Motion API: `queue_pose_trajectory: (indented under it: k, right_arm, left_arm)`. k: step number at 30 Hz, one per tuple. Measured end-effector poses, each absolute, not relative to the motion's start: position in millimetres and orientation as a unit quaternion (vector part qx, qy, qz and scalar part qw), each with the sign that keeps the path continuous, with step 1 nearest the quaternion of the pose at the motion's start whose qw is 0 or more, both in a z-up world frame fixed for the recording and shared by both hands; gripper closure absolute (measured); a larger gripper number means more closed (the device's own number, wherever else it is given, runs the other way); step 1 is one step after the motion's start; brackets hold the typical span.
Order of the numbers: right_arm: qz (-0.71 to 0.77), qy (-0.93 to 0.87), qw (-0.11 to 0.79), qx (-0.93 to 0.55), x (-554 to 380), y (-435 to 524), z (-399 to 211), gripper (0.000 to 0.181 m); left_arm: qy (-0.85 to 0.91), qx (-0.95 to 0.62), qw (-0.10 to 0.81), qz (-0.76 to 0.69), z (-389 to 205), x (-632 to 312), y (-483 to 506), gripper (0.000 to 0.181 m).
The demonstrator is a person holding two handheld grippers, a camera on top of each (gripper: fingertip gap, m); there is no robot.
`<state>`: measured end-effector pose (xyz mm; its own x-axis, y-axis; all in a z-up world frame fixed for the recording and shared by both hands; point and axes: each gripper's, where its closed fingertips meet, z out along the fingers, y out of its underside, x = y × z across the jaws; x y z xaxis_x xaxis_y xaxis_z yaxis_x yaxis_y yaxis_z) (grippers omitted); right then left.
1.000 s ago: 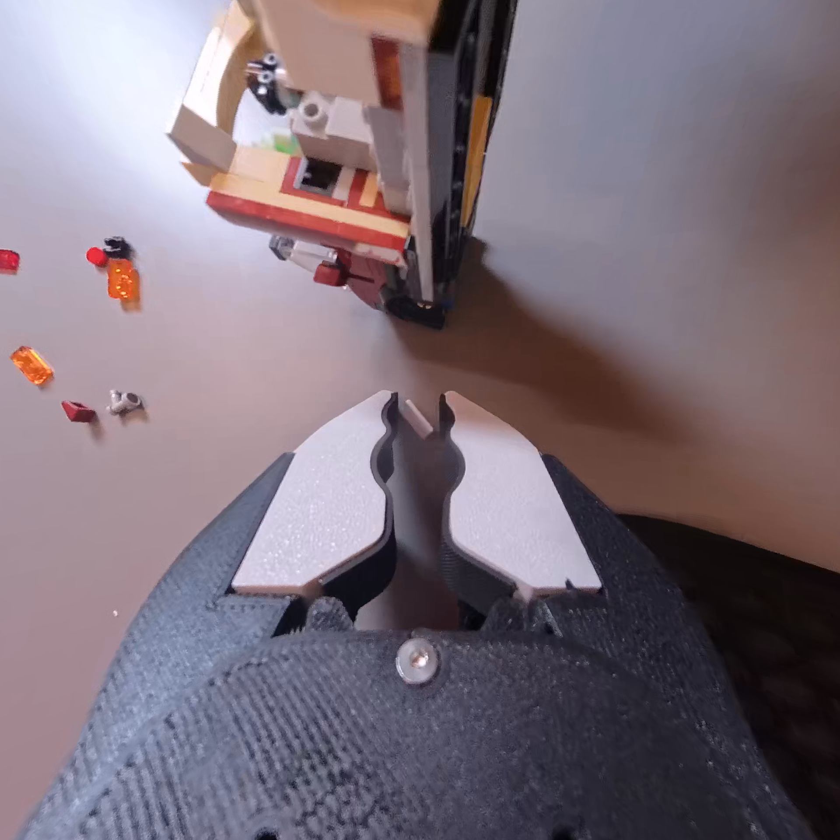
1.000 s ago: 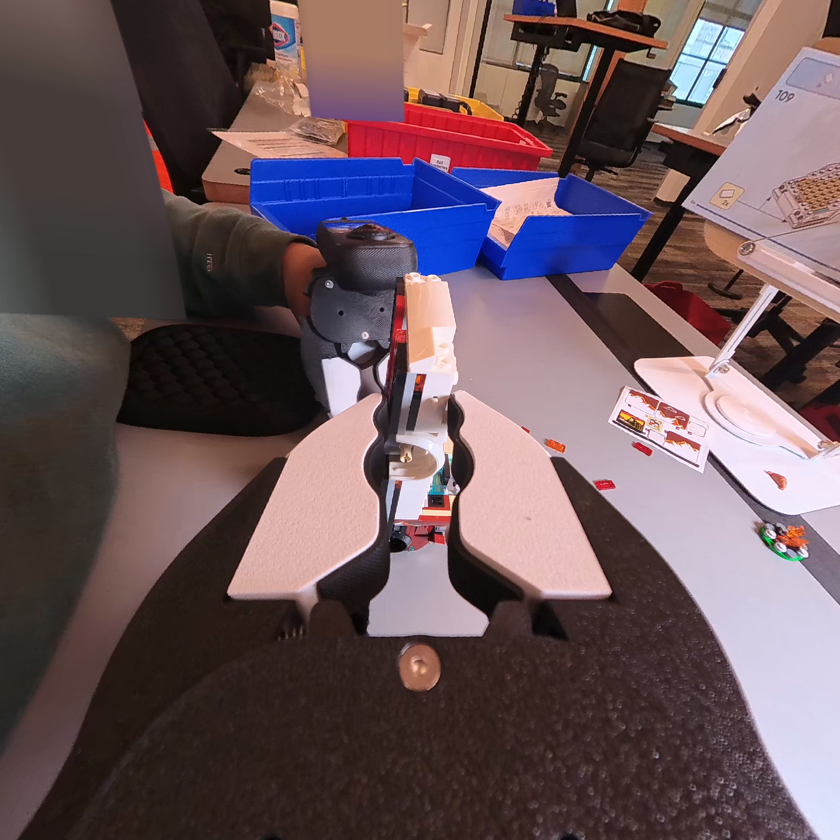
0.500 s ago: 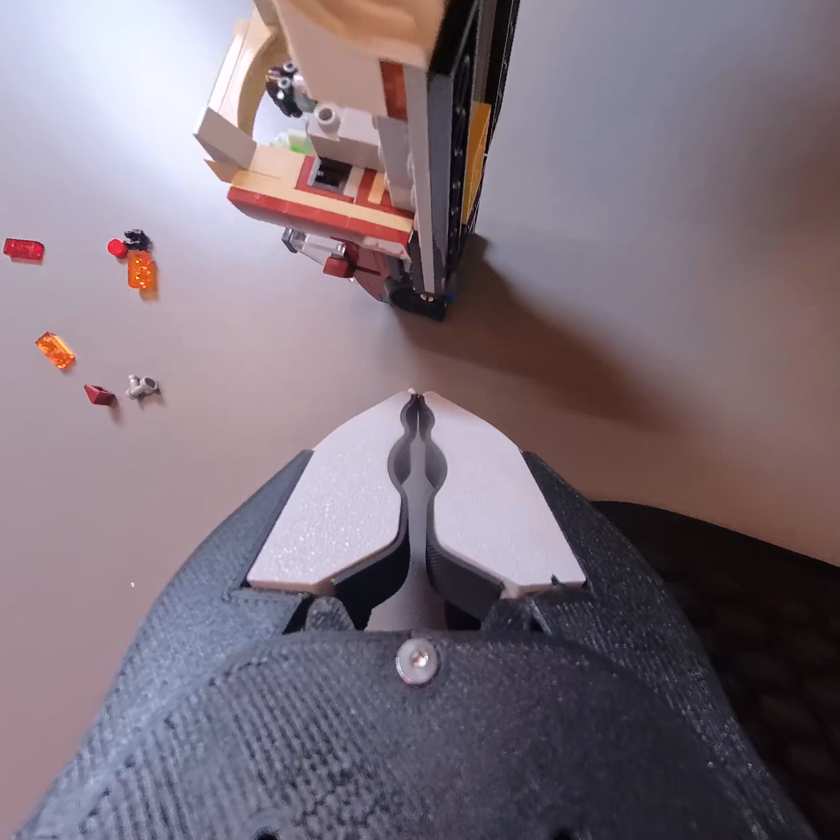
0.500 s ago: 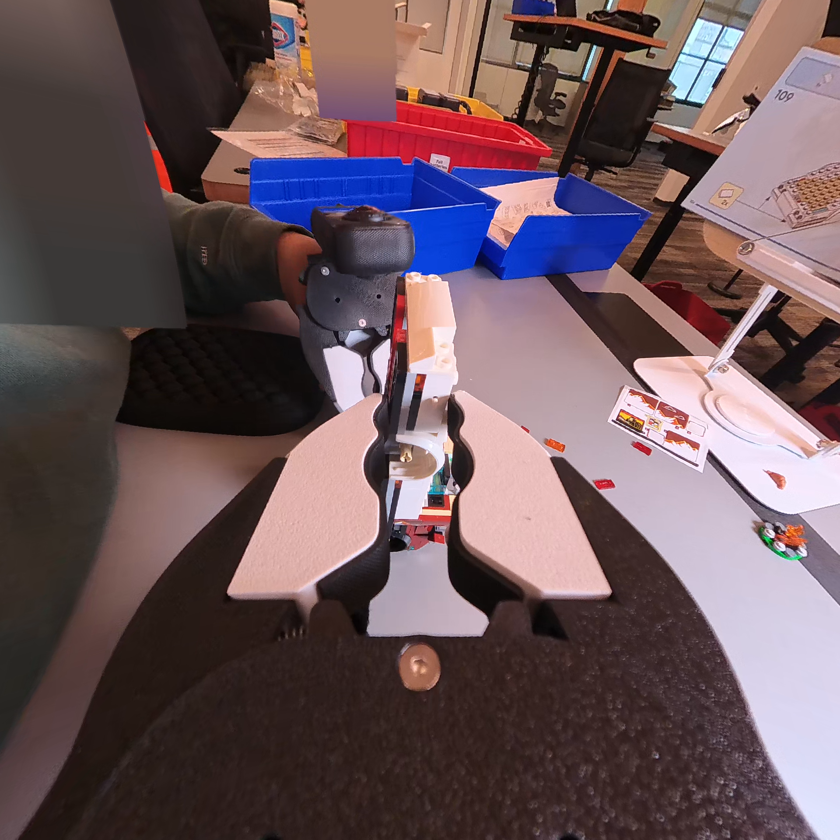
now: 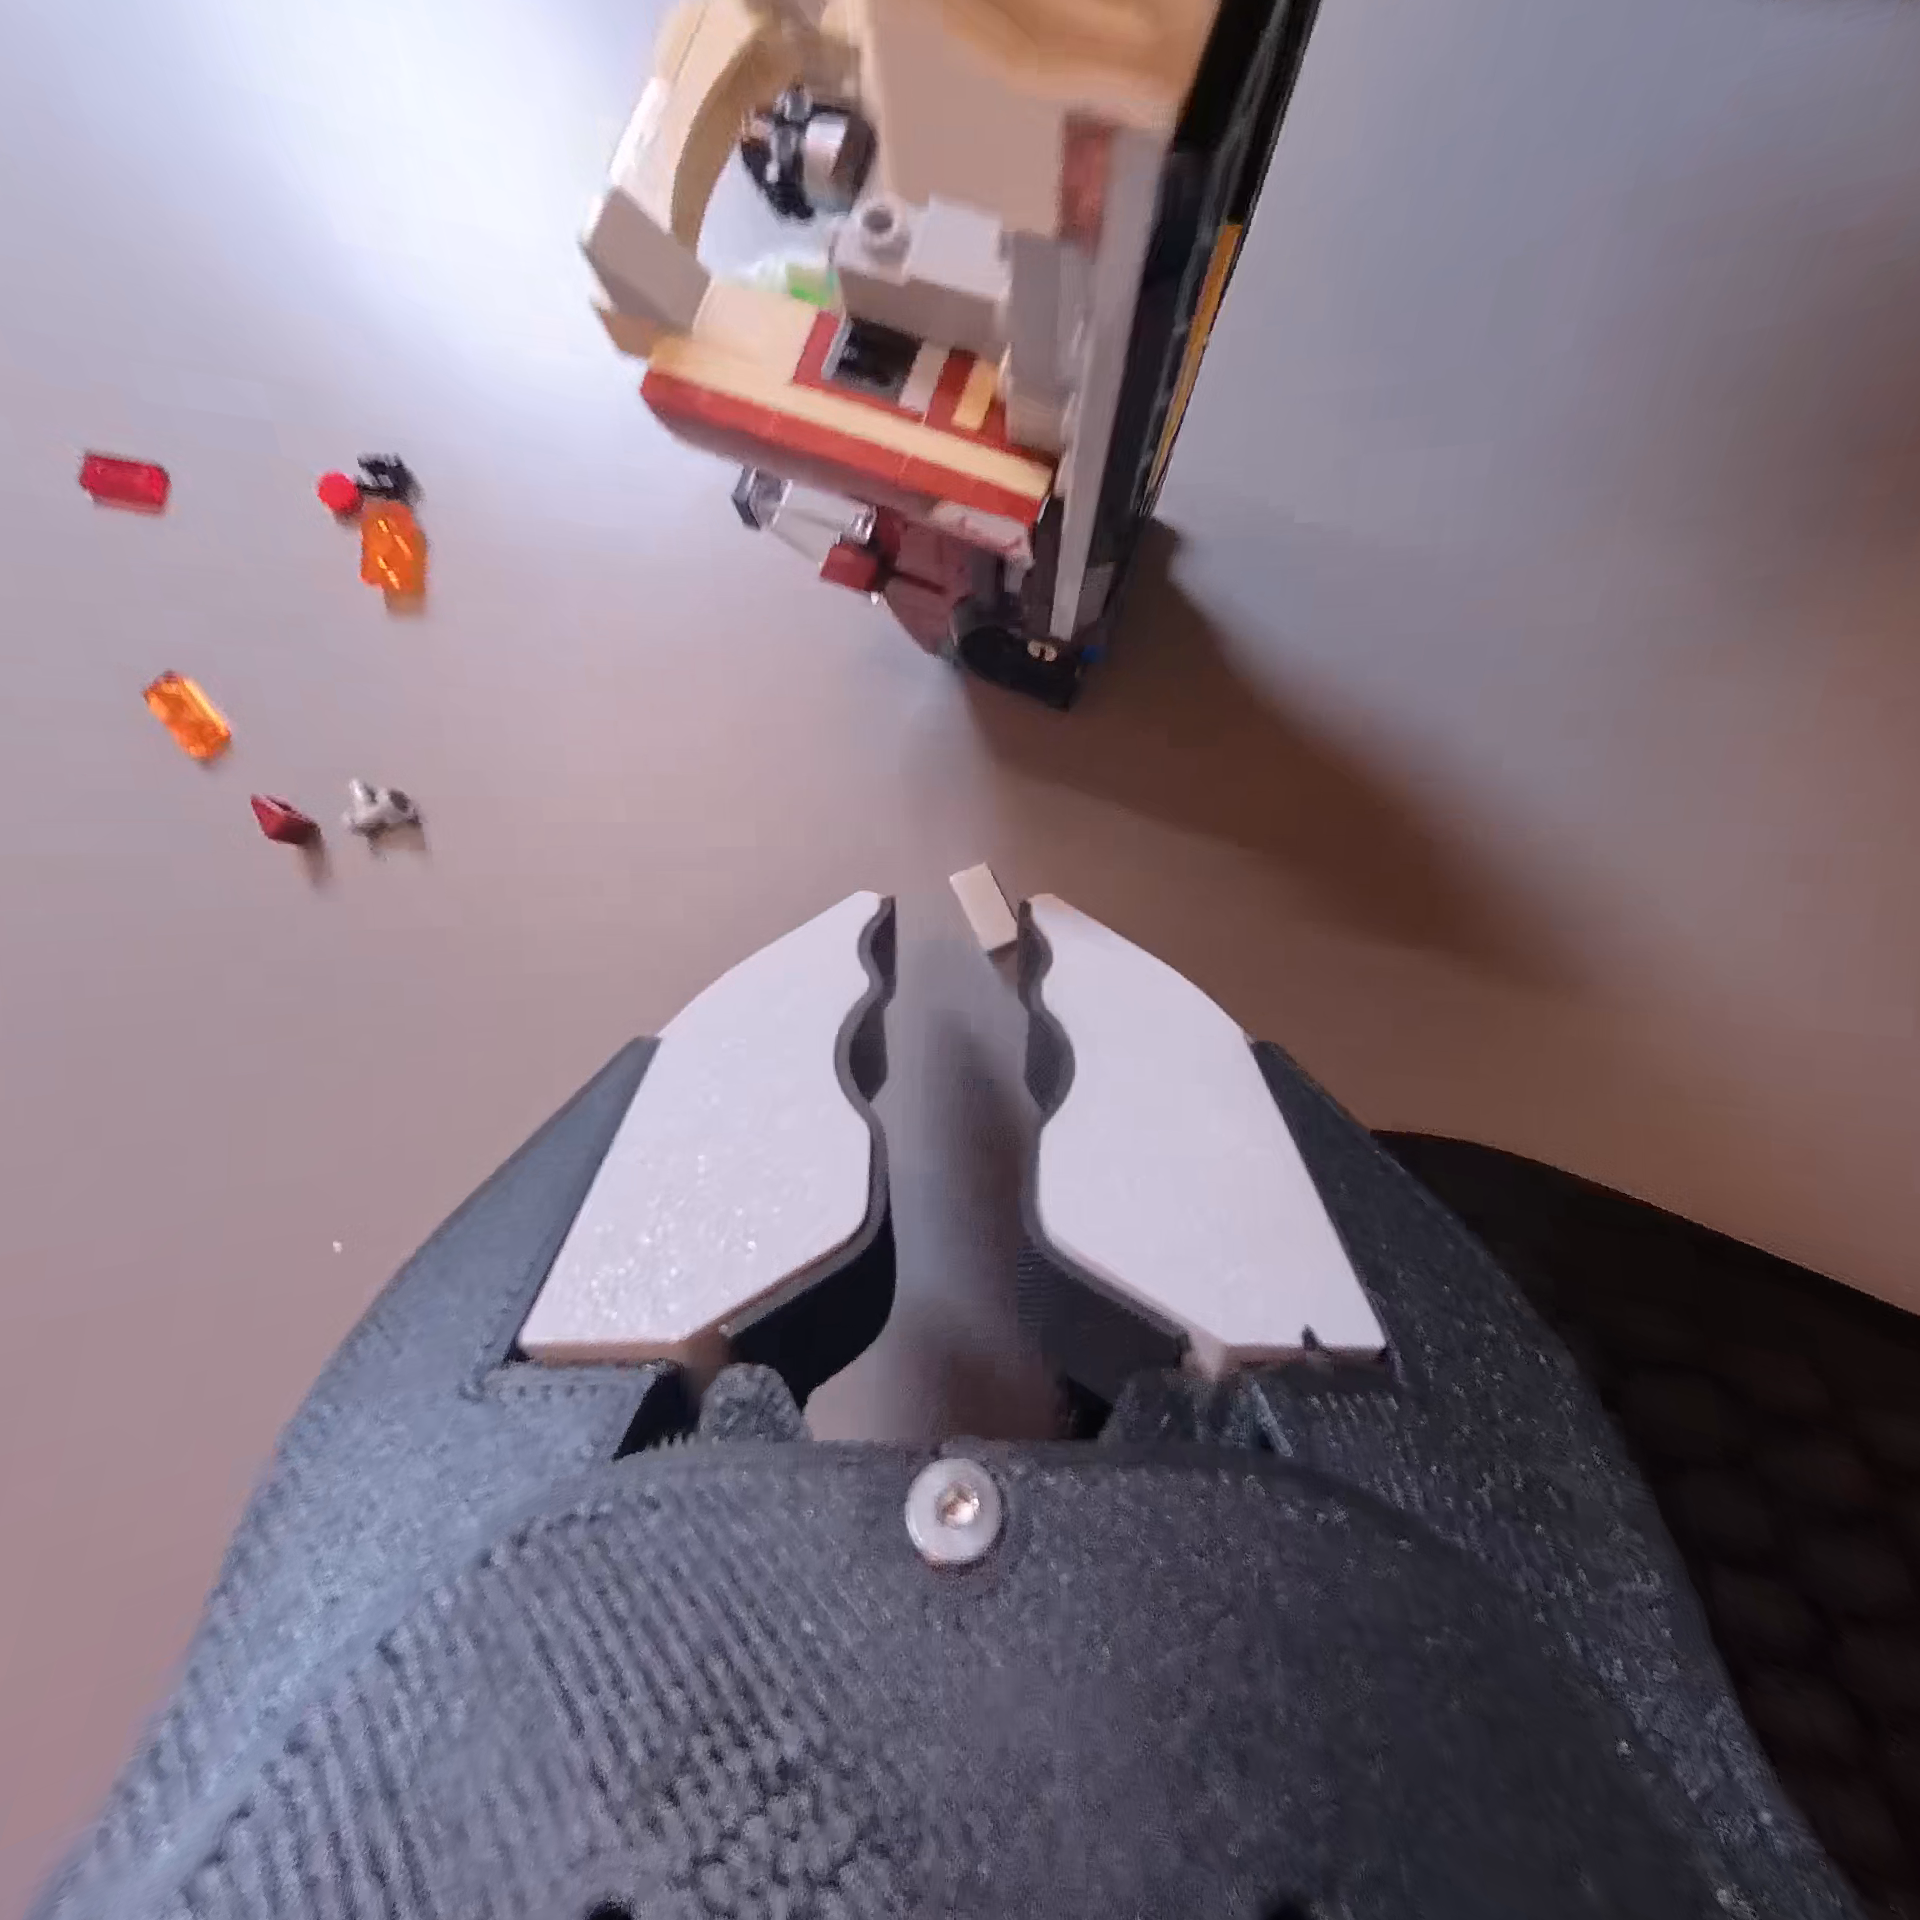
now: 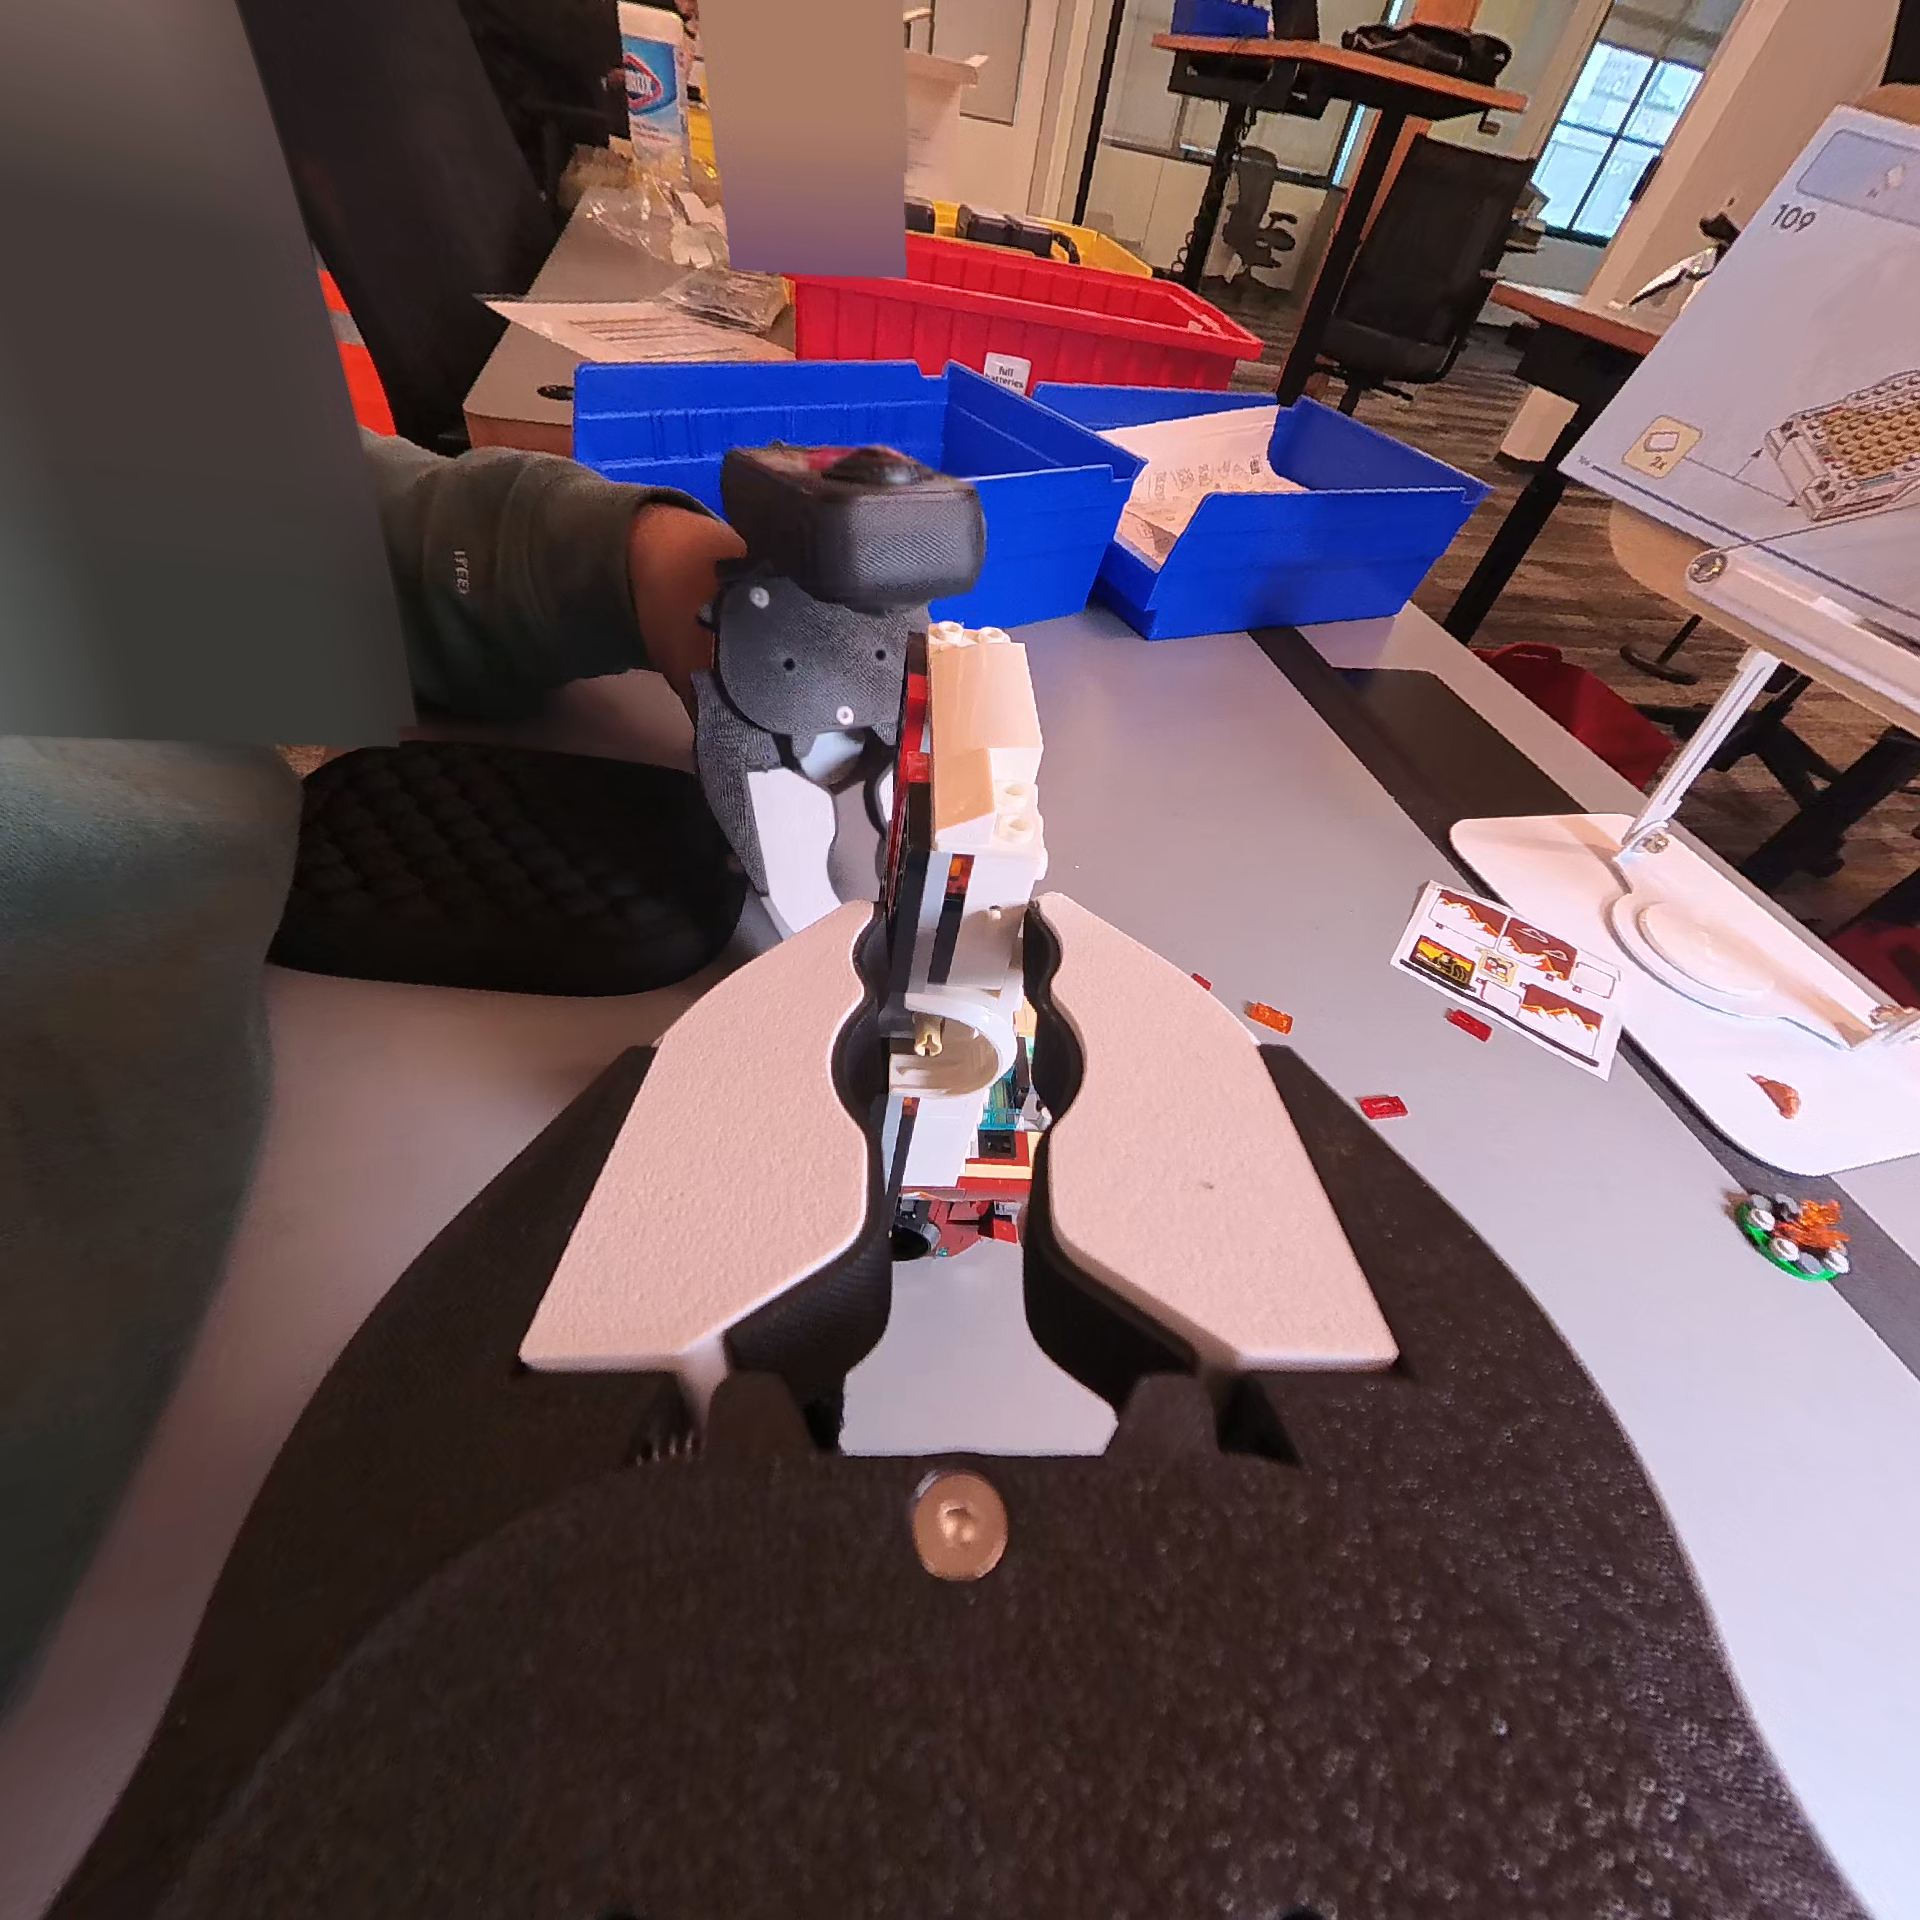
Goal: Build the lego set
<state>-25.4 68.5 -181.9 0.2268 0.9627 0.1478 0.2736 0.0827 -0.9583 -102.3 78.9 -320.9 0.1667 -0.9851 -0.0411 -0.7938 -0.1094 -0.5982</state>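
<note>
White tile [image 5: 982,909] is now released: the left gripper [image 5: 956,914], shut half a second ago, is parted, the tile just beside one fingertip (re-grasp probably required). The model [image 6: 961,977] is clamped upright by the right gripper [image 6: 951,925].

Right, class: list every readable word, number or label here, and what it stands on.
Writing not quoted; its bearers:
Instruction page: a number.
White label on red bin: small print.
Canister: brand label.
Sleeve: tiny letters.
Paper in blue bin: too small.
Left wrist view: none.
</note>
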Motion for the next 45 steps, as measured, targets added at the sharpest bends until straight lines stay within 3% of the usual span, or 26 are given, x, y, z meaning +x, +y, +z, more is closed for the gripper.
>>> queue_pose_trajectory:
  k: [8, 15, 23, 30, 38, 45]
  right_arm:
    - [0.333, -0.525, 0.516, -0.589, -25.2, 68.4, -182.1, 0.157]
    - [0.33, -0.525, 0.518, -0.589, -25.1, 68.6, -182.1, 0.157]
    - [0.306, -0.524, 0.527, -0.595, -27.3, 72.7, -183.4, 0.152]
    - [0.311, -0.52, 0.519, -0.603, -33.4, 74.1, -189.1, 0.149]
    - [0.311, -0.522, 0.518, -0.602, -35.2, 72.3, -189.3, 0.151]
    - [0.312, -0.524, 0.519, -0.599, -34.3, 71.3, -189.4, 0.151]
  left_arm:
    - [0.615, -0.728, 0.225, -0.204, -333.0, -100.5, 73.5, 0.172]
    - [0.636, -0.706, 0.237, -0.203, -329.8, -101.9, 75.0, 0.173]
    - [0.614, -0.658, 0.342, -0.27, -242.5, -94.5, 82.4, 0.174]
    - [0.627, -0.622, 0.367, -0.291, -197.4, -94.0, 72.0, 0.174]
    - [0.673, -0.583, 0.344, -0.296, -141.8, -68.4, 57.9, 0.174]
    - [0.717, -0.594, 0.279, -0.236, -153.7, -57.9, 68.6, 0.173]
